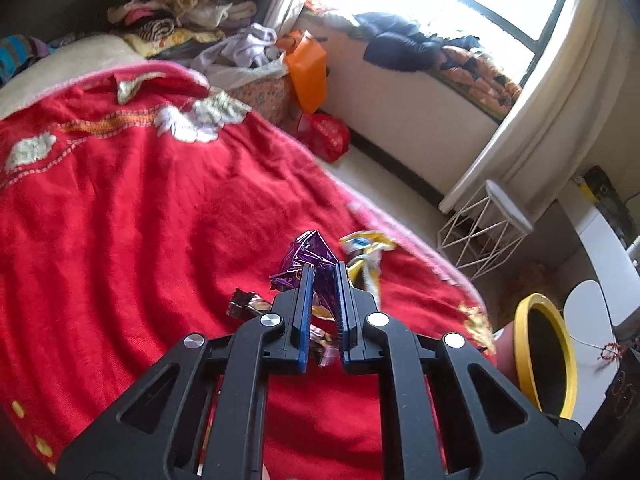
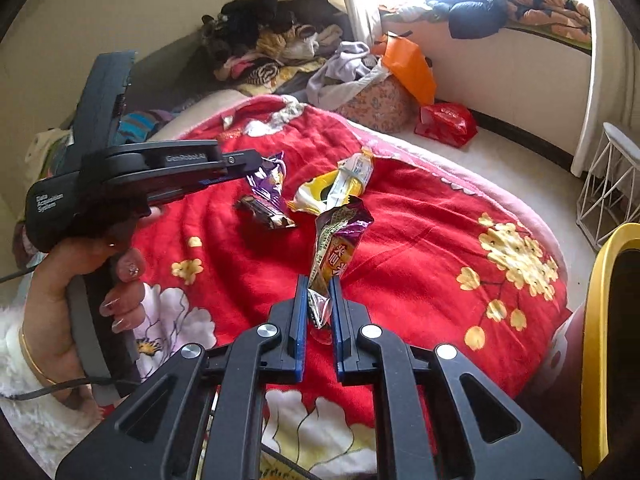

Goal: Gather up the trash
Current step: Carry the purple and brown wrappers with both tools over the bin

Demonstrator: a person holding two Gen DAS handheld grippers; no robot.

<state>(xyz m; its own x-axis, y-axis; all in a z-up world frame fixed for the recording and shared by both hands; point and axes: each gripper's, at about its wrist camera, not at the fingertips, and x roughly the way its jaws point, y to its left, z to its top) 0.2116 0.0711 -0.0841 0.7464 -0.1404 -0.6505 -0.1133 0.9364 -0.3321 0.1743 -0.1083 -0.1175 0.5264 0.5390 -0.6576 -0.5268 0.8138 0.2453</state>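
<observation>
Red floral fleece blanket (image 2: 420, 240) on bed = work surface. Left gripper (image 1: 325, 276) clenched on crinkled purple foil wrapper (image 1: 310, 250); right gripper (image 2: 319, 288) clenched on long purple-yellow snack wrapper (image 2: 338, 240). Both wrappers just above blanket. Keep clamps tight, carry to yellow-rimmed bin (image 2: 596, 320) beside blanket's right edge. Dark brown wrapper (image 2: 266, 210) and yellow-white wrapper (image 2: 340, 188) remain mid-blanket.

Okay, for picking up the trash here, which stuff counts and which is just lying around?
Trash job:
purple wrapper
long snack wrapper
yellow wrapper
brown wrapper
yellow bin

Lying about:
red blanket
clothes pile
orange bag
wire stand
</observation>
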